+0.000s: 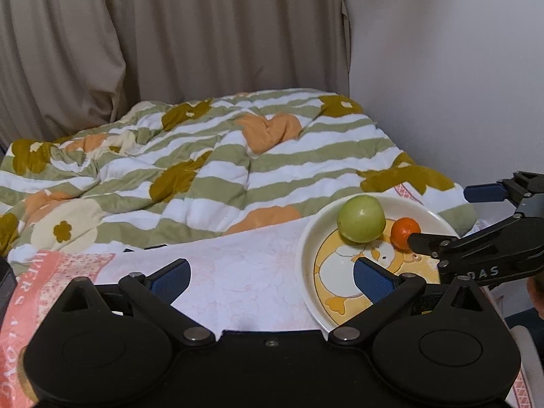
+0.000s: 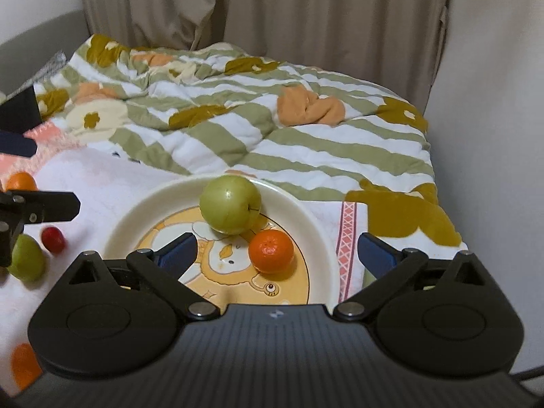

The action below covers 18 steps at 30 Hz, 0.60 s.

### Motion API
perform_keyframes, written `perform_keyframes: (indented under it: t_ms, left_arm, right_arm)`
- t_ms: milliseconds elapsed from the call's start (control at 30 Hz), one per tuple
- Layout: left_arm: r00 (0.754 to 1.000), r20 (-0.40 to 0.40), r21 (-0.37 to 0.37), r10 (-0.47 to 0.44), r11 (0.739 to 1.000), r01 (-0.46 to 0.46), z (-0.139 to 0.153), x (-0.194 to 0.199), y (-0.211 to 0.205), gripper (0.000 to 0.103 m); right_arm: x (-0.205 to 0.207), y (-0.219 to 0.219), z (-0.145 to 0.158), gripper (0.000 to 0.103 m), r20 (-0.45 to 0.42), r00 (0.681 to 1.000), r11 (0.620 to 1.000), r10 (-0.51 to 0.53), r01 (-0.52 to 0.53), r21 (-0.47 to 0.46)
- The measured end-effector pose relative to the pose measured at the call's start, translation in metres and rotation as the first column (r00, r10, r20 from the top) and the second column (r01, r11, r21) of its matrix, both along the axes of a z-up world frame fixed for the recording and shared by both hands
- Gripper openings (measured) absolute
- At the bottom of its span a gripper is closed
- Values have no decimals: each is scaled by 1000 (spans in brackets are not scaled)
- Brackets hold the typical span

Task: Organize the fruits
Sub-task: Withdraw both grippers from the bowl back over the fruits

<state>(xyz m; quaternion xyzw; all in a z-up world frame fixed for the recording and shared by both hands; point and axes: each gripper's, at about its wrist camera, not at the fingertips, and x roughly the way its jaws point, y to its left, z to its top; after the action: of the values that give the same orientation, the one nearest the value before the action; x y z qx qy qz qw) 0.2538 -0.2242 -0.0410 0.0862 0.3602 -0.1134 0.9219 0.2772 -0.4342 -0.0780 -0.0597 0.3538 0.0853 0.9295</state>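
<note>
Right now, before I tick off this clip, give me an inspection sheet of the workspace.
Surface: bed under a pale pink-patterned sheet.
Job's things: cartoon-print plate holds a green apple and a mandarin, close together. Off the plate, at its left: second green fruit, small red fruit, two more orange fruits.
Clutter: rumpled striped flower-print quilt behind the plate.
Grippers: left gripper open, empty; right gripper open, empty, over the plate.
Cables: nothing seen.
Surroundings: beige curtain, white wall.
</note>
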Motion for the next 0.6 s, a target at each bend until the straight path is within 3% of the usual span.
perform_keyframes:
  t_ms: [600]
  left_arm:
    - [981, 146, -73, 125, 991, -115, 60, -110, 43, 103]
  right_arm:
    - [-105, 1, 91, 103, 69, 992, 991, -109, 102, 91]
